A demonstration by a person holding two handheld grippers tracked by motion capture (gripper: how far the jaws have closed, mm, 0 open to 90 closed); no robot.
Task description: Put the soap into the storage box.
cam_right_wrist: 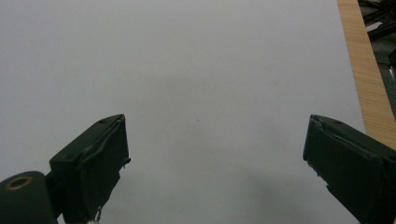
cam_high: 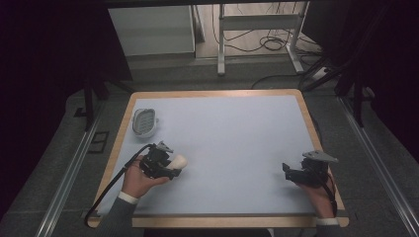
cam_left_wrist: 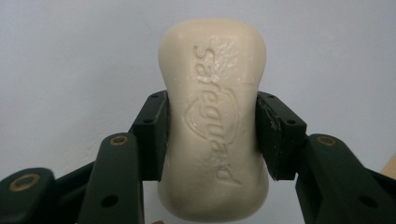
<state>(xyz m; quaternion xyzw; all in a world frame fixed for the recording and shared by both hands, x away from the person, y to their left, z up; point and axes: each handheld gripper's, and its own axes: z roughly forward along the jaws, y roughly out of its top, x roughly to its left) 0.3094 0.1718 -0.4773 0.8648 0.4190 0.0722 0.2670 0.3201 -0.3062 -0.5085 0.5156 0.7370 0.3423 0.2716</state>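
The bar of soap (cam_left_wrist: 214, 126) is sitting crosswise between the jaws of my left gripper (cam_left_wrist: 211, 135), and I'm pinching it at its narrow waist, one pad on each long side, with the brand lettering facing the camera. In the high view I'm holding the soap (cam_high: 179, 161) near the left front of the pale blue table (cam_high: 237, 143), with the left gripper (cam_high: 174, 166) pointing toward the middle. So the pickup is looking done to me: the grip seems square and firm. What I'm judging as left is the carry and the set-down, most likely into the white soap dish (cam_high: 144, 121) waiting empty near the table's left edge, a little beyond my hand. My right gripper (cam_high: 288, 171) is idling near the right front, jaws standing wide apart with nothing between them, well apart from the soap.
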